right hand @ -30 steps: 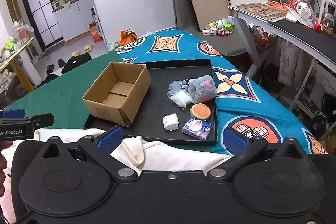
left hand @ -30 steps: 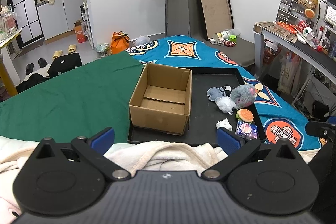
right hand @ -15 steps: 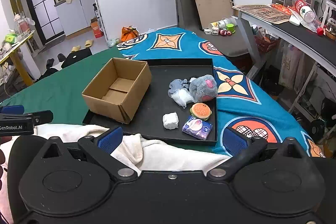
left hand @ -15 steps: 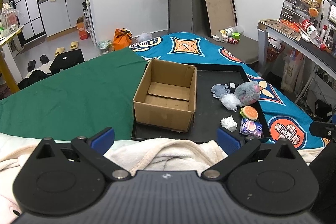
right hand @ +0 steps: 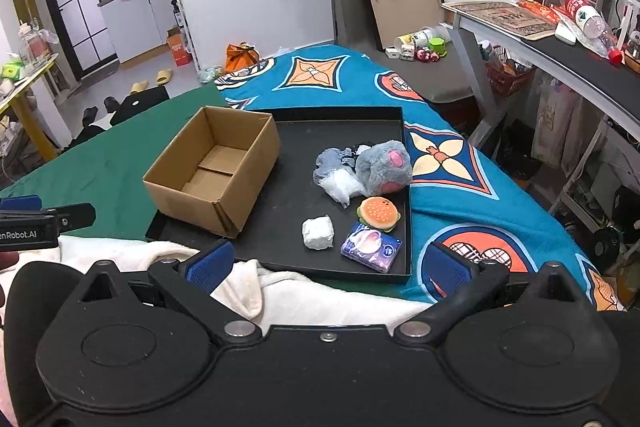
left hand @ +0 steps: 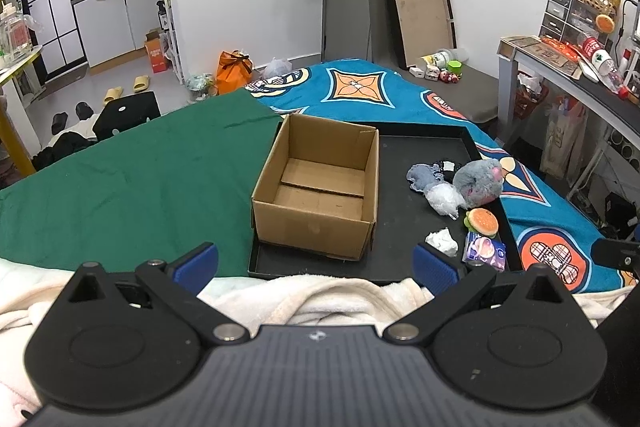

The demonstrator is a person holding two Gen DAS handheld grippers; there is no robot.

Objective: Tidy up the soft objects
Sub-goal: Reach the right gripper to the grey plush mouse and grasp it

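An empty cardboard box (left hand: pixel 320 187) (right hand: pixel 214 173) stands on the left half of a black tray (left hand: pixel 424 147) (right hand: pixel 340 125). On the tray's right half lie a grey plush (left hand: pixel 478 183) (right hand: pixel 384 167), a grey cloth (right hand: pixel 330 161), a clear bag (left hand: pixel 444 199) (right hand: pixel 342 185), a burger toy (left hand: pixel 482 221) (right hand: pixel 378 213), a white wad (left hand: pixel 442 242) (right hand: pixel 318 233) and a tissue pack (left hand: pixel 484 251) (right hand: pixel 371 247). My left gripper (left hand: pixel 316 265) is open, short of the tray's near edge. My right gripper (right hand: pixel 326 265) is open too, just before the tissue pack.
A cream blanket (left hand: pixel 320 297) (right hand: pixel 304 295) lies under both grippers. The tray rests on a bed with a green sheet (left hand: pixel 132 187) and a blue patterned cover (right hand: pixel 460 195). A desk (right hand: pixel 560 47) stands on the right. The left gripper's tip (right hand: pixel 44 221) shows at the right view's left edge.
Both grippers have drifted slightly closer to the tray; the box and toys look a little larger. Neither gripper has changed its opening, and nothing on the tray has moved.
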